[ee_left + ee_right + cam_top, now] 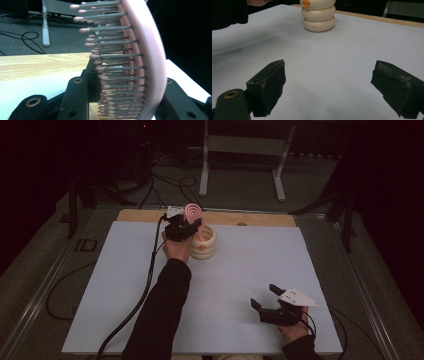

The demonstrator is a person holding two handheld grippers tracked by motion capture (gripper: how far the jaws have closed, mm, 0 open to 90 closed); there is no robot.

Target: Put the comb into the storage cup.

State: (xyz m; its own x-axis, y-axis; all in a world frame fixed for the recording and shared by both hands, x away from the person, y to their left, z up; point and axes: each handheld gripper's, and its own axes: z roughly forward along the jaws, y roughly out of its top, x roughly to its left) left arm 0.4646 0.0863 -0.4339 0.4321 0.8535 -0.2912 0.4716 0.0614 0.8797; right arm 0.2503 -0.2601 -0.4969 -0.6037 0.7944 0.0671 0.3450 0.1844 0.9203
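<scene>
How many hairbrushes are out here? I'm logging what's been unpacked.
1. The pink hairbrush is clamped in the left gripper, above the cream ribbed holder at the far side of the table. Others could be hidden inside the holder.

You're working in dim light: only the white sheet (240,270) reads bright, and the room around it falls to black. Between your right fingers (268,85) soft grey smears cross the sheet. Bristles (107,62) beside your left fingers blur.
</scene>
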